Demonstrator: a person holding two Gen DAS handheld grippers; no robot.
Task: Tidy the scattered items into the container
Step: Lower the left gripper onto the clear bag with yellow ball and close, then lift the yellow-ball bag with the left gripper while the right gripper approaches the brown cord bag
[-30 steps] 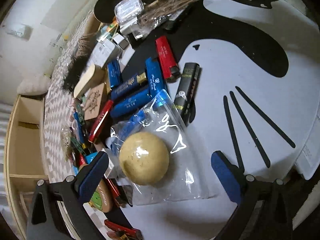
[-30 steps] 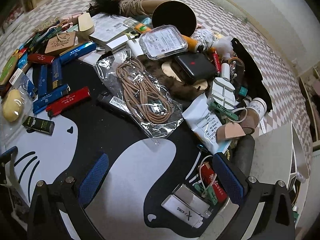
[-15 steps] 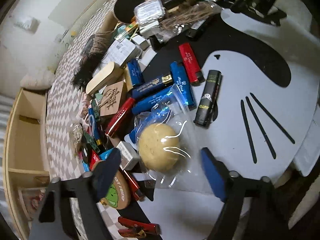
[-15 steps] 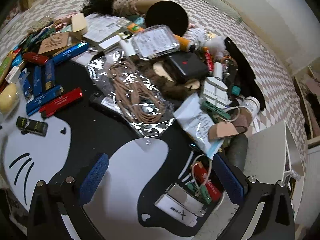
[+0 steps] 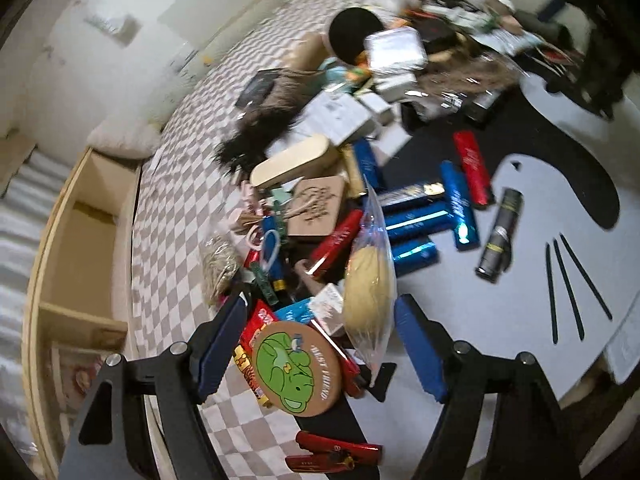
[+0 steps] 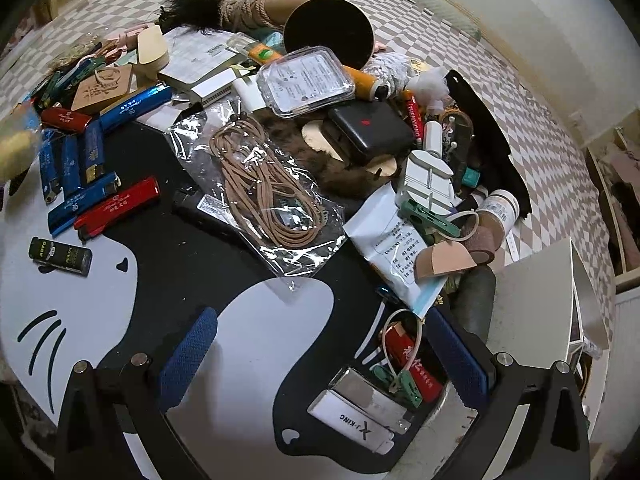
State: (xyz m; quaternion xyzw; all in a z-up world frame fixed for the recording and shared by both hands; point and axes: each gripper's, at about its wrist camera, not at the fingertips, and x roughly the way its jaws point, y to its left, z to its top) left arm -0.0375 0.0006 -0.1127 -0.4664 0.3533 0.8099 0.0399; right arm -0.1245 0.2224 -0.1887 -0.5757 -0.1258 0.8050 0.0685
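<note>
Left wrist view: left tongs (image 5: pixel 320 332), jaws just closing, gripped the bagged yellow ball (image 5: pixel 366 284) above the cluttered surface (image 5: pixel 500 312). Right wrist view: right tongs (image 6: pixel 320 344) hung wide and empty; lighters (image 6: pixel 116 210) and bagged cord (image 6: pixel 260 188) lay scattered, so tidying looked barely begun.

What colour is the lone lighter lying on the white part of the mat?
Black lighter, clearest in the left wrist view.

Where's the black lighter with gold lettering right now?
Left wrist view, right of centre: the black lighter lies alone on the white mat, just right of the blue lighters.
</note>
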